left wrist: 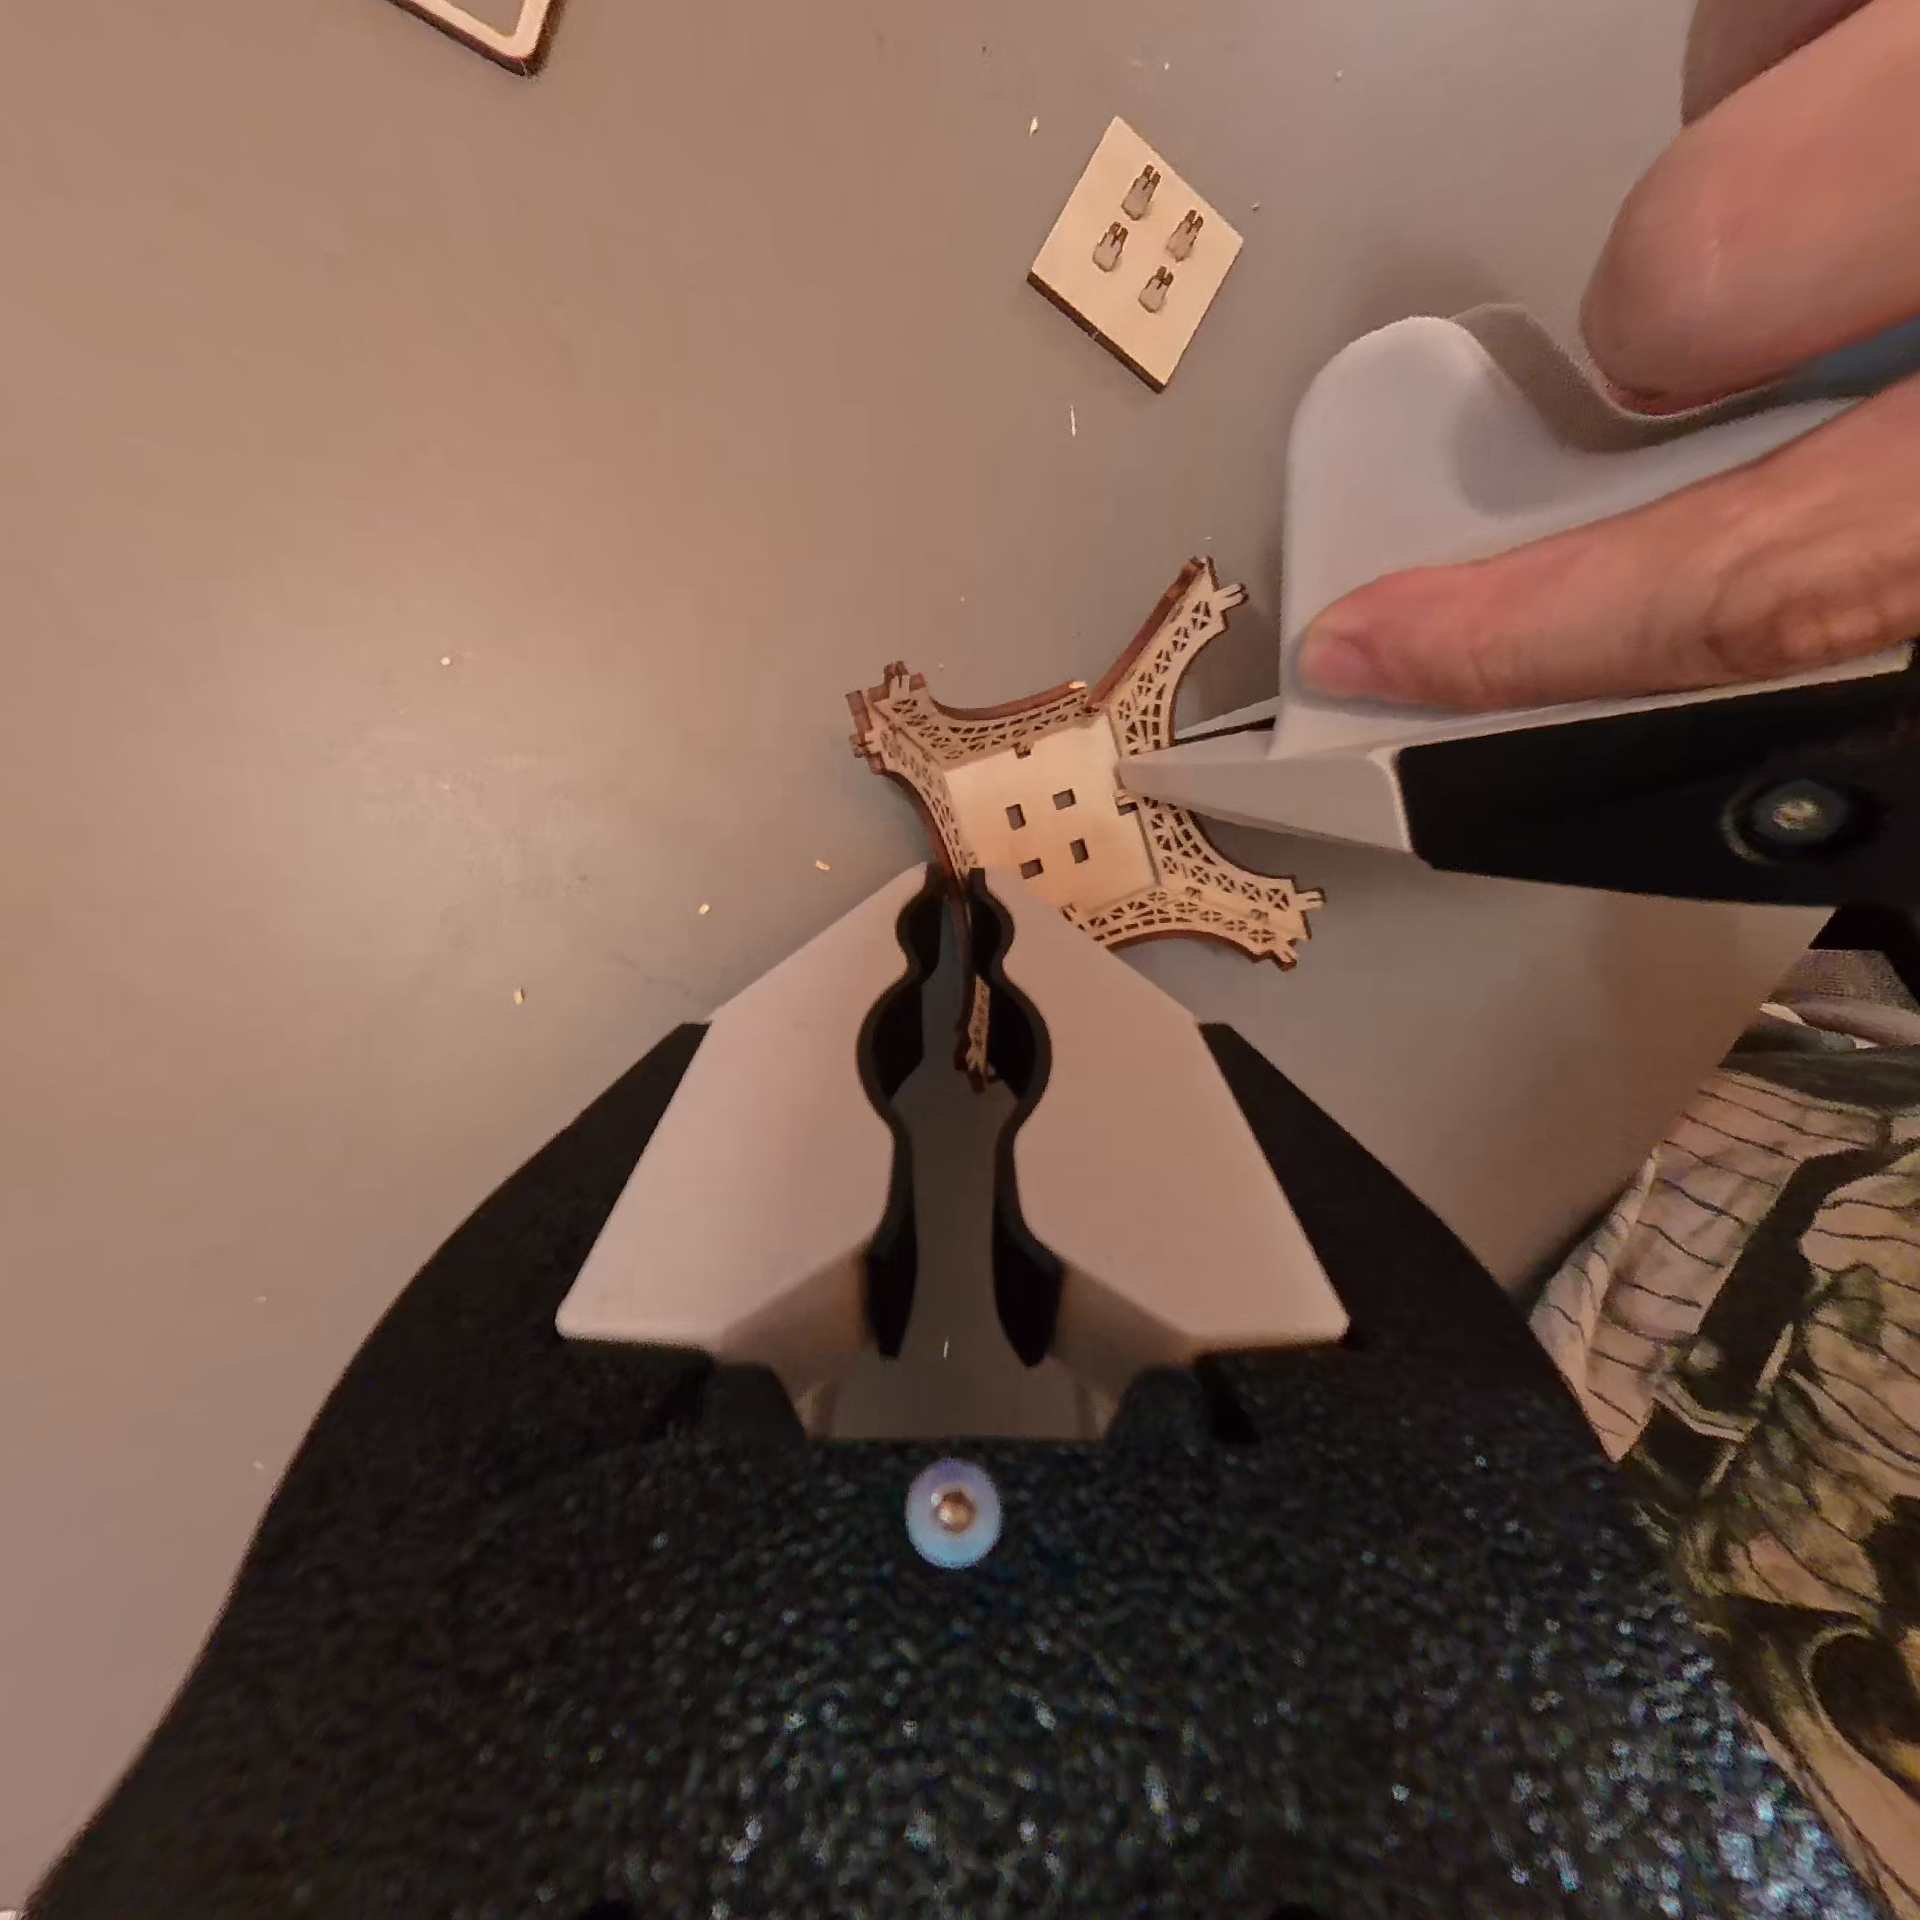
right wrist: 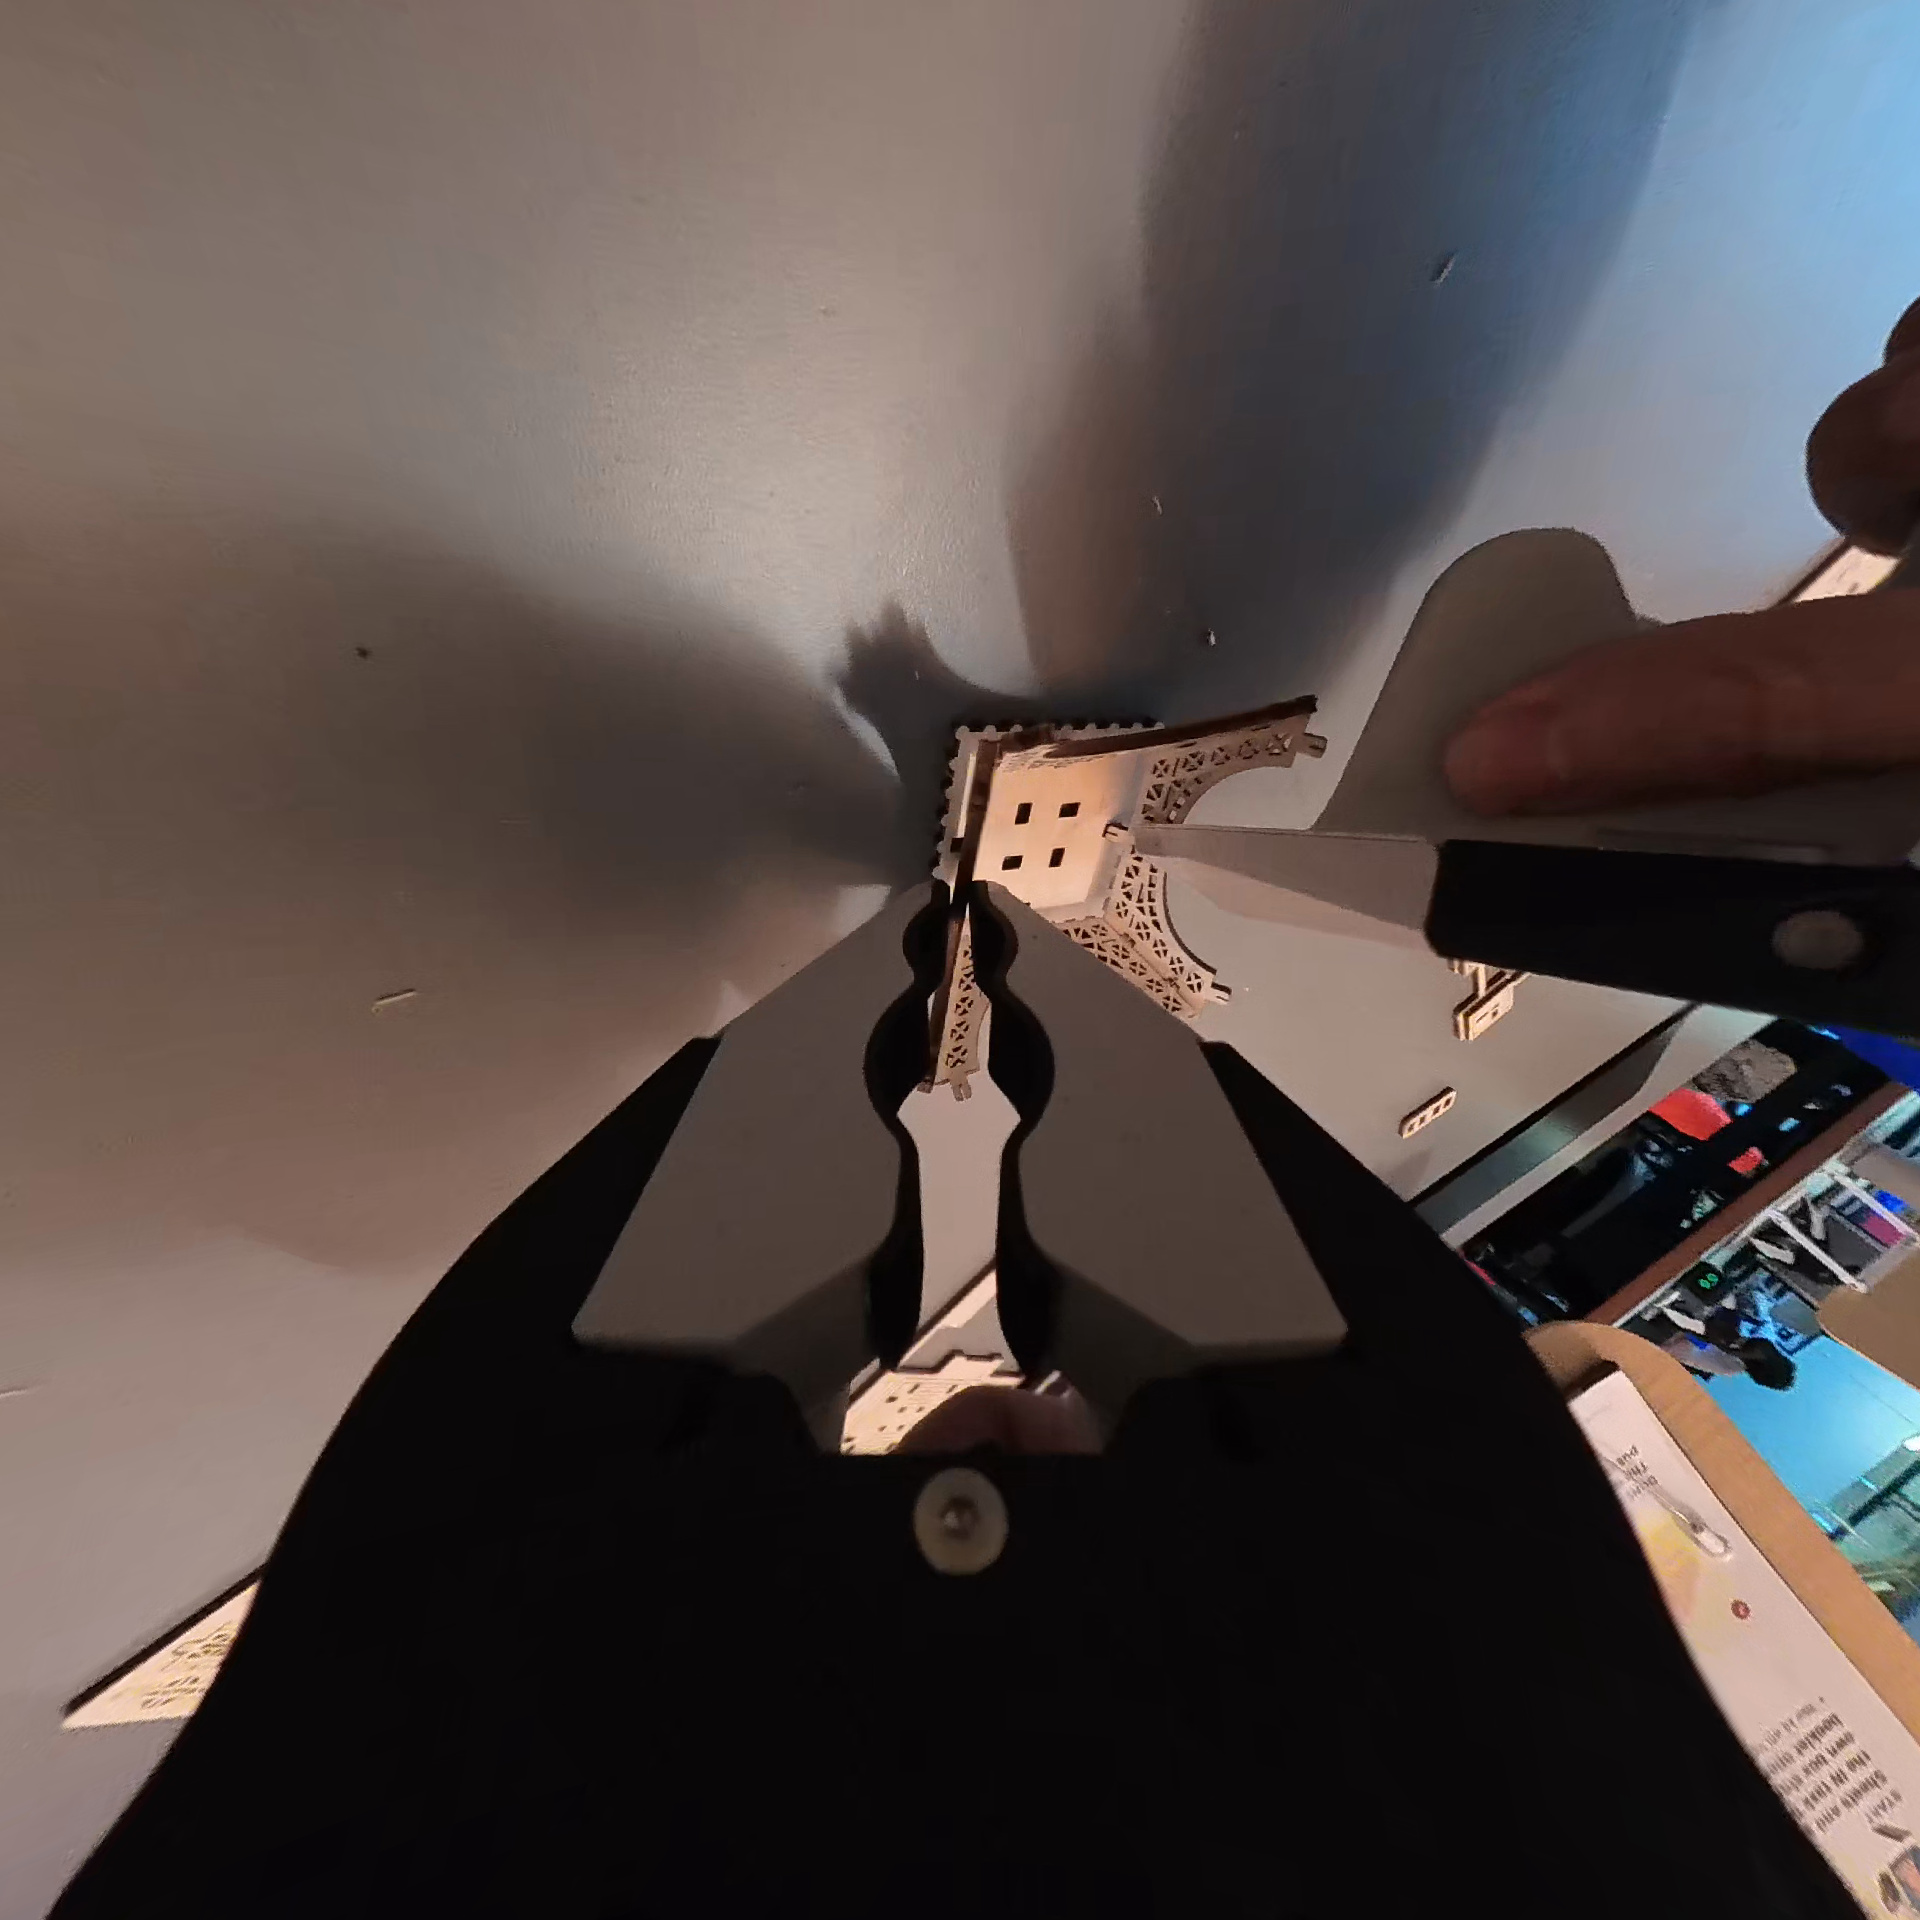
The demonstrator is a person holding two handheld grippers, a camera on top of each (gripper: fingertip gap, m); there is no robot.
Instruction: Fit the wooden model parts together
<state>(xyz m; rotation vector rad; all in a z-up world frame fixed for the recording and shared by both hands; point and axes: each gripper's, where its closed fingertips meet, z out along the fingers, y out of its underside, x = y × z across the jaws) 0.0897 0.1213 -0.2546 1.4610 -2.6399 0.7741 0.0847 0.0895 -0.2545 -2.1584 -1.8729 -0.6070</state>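
Observation:
The wooden model (left wrist: 1049,821) is a small lattice tower base with four curved legs and a square platform with four square holes. It is held above the grey table (left wrist: 416,623). My left gripper (left wrist: 958,883) is shut on one leg, which runs down between its fingers. My right gripper (left wrist: 1138,774) comes in from the right, its tips closed on the platform's edge. In the right wrist view, the right gripper (right wrist: 961,894) is shut on a leg of the model (right wrist: 1049,821), and the left gripper (right wrist: 1138,831) touches its right side.
A square wooden plate (left wrist: 1138,249) with several small cut-outs lies beyond the model, and a wooden frame corner (left wrist: 478,26) lies at the top left. Small loose wooden parts (right wrist: 1486,1003) lie near the table edge. A cardboard box (right wrist: 1714,1558) is at the lower right. My two grippers' fingertips are within a few centimetres of each other.

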